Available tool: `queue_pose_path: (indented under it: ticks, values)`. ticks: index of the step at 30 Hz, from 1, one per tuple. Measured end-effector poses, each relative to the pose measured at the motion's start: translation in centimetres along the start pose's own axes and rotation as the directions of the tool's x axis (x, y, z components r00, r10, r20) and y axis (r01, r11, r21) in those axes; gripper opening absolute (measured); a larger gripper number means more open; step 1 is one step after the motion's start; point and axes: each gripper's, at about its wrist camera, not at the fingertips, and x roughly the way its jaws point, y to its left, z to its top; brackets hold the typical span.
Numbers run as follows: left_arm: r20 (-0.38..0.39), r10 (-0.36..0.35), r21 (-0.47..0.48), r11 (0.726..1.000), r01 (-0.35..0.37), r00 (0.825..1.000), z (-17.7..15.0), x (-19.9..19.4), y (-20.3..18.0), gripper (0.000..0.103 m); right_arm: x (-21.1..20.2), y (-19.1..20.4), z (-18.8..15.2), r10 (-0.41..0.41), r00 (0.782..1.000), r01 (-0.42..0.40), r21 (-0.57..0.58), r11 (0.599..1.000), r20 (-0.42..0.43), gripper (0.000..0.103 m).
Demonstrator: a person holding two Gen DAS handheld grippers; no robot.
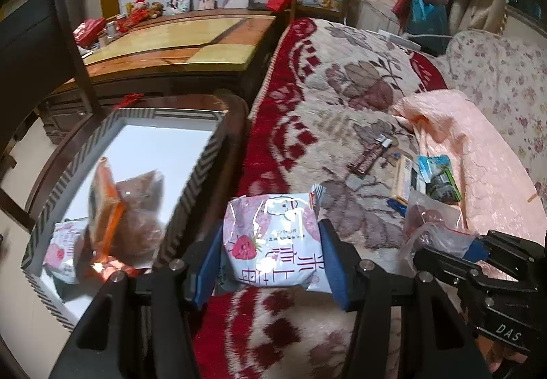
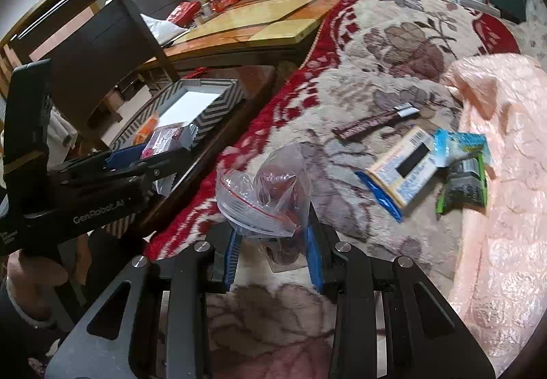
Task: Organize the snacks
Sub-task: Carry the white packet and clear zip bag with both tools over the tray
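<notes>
Left wrist view: left gripper (image 1: 271,259) grasps strawberry packet (image 1: 271,242) beside box (image 1: 191,180); right gripper (image 2: 273,238) clenches zip bag (image 2: 263,197) (over blanket (image 2: 376,47)). Carry both level, release low inside box.

Left of the left gripper (image 1: 270,256), the box (image 1: 191,180) looks maybe half empty; its striped wall stands between.

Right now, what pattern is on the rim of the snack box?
Grey-and-white chevron stripes on the box, clearest in the left wrist view.
</notes>
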Motion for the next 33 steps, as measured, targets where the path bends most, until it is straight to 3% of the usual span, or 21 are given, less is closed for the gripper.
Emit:
queue_pose_path:
  ticks: [17, 33]
  values:
    - [0.022, 0.074, -0.107, 0.992, -0.071, 0.997, -0.8, -1.4, 6.5, 0.057, 1.9, 6.2, 2.1, 0.046, 0.998, -0.052, -0.119, 0.992, -0.046, 0.032]
    - [0.001, 0.154, -0.226, 0.963, -0.149, 0.988, -2.1, -1.6, 13.4, 0.057, 6.1, 13.1, 4.9, 0.106, 0.988, -0.13, -0.24, 0.962, -0.112, 0.032]
